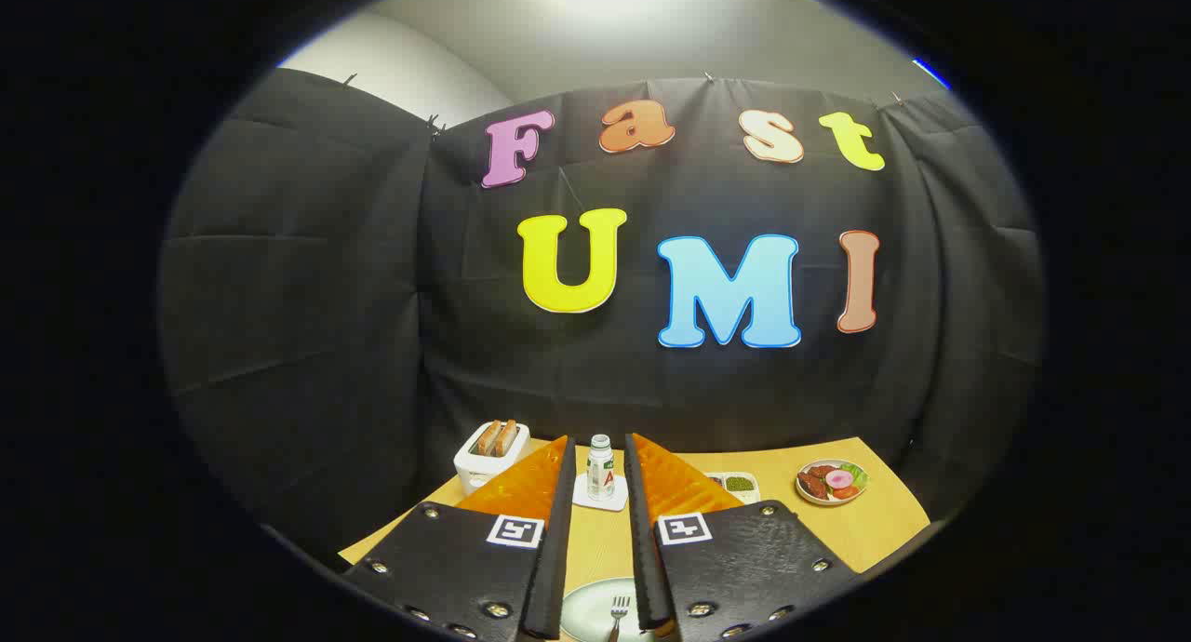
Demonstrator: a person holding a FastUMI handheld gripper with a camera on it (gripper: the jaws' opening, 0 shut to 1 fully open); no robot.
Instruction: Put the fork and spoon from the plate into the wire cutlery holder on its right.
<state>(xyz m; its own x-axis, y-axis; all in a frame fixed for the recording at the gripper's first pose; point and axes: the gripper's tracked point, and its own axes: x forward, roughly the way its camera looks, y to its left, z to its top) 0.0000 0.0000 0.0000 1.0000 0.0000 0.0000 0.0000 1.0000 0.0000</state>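
A pale round plate [586,614] lies on the wooden table, low between my two fingers. A fork [618,612] rests on it with its tines pointing away from me; only its head shows. My gripper [598,442] hangs above the plate, open, with a clear gap between the fingers and nothing held. Both fingers [558,530] reach forward over the table, and they cover much of what lies beside the plate.
Beyond the fingertips a small white bottle [600,467] stands on a white coaster. A white toaster with toast [491,453] sits at the far left, a small dish of green bits [740,483] and a plate of food [831,481] at the far right.
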